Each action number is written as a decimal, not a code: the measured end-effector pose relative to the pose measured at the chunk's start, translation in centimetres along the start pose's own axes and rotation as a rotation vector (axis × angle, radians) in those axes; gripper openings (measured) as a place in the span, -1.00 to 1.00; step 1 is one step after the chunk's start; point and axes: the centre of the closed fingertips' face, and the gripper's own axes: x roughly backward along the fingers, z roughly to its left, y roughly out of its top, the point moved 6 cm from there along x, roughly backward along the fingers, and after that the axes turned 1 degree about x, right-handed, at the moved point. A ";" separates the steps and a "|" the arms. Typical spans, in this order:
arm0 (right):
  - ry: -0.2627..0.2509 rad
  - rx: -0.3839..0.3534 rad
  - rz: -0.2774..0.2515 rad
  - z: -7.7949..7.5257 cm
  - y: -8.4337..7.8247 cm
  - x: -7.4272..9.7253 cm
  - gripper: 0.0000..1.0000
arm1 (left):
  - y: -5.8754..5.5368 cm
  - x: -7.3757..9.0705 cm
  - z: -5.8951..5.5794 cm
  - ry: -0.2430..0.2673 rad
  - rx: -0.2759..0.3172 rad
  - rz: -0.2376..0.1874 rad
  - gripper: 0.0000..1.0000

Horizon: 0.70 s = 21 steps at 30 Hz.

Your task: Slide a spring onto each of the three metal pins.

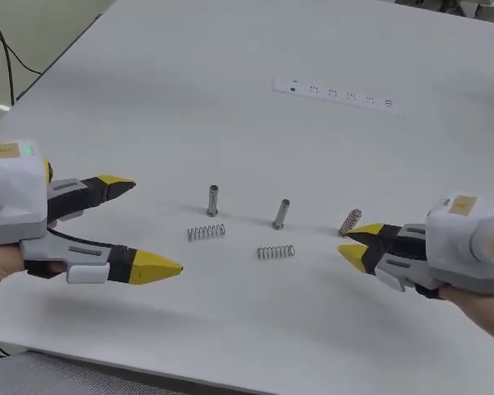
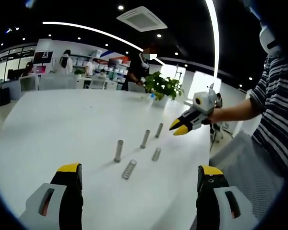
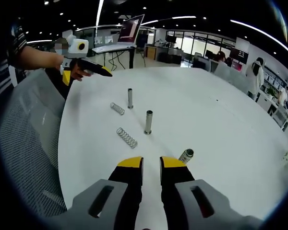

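Observation:
Three metal pins stand in a row on the white table [image 1: 230,99]: a left pin [image 1: 212,200], a middle pin [image 1: 281,214] and a right pin [image 1: 351,220] with a spring coiled around it. Two loose springs lie flat, one [image 1: 206,232] in front of the left pin and one [image 1: 275,252] in front of the middle pin. My left gripper [image 1: 152,226] hovers wide open to the left of the row, holding nothing. My right gripper [image 1: 350,243] sits just in front of the sprung pin [image 3: 186,155]; its jaws stand a narrow gap apart with nothing between them.
A white power strip [image 1: 333,94] lies far back on the table. The table's near edge runs below both grippers. A grey mesh chair [image 3: 29,143] stands beside the table, and people move about in the office behind.

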 end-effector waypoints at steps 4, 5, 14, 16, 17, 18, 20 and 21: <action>0.025 0.078 0.022 0.4 0.6 -0.5 -0.80 | -0.1 -0.1 0.0 -0.002 0.002 0.005 0.94; 0.039 0.113 0.028 0.6 0.9 -0.7 -0.80 | -0.1 -0.1 -0.1 -0.003 0.000 0.005 0.94; 0.131 0.263 0.077 1.9 2.4 -2.2 -0.78 | 0.0 0.0 -0.1 -0.004 0.000 0.002 0.94; 0.158 0.296 0.089 2.2 2.6 -2.6 -0.78 | -0.1 0.1 -0.1 -0.004 0.000 0.005 0.94; 0.167 0.309 0.098 2.3 2.7 -2.7 -0.77 | -0.1 0.1 -0.1 -0.004 0.000 0.006 0.93; 0.174 0.323 0.105 2.4 2.7 -2.9 -0.76 | -0.2 0.1 -0.1 -0.004 0.000 0.007 0.93; 0.183 0.357 0.119 2.5 3.0 -3.2 -0.73 | -0.2 0.1 -0.1 -0.004 0.003 0.010 0.93; 0.198 0.383 0.126 2.7 3.1 -3.4 -0.73 | -0.2 0.1 -0.1 -0.003 0.000 0.008 0.93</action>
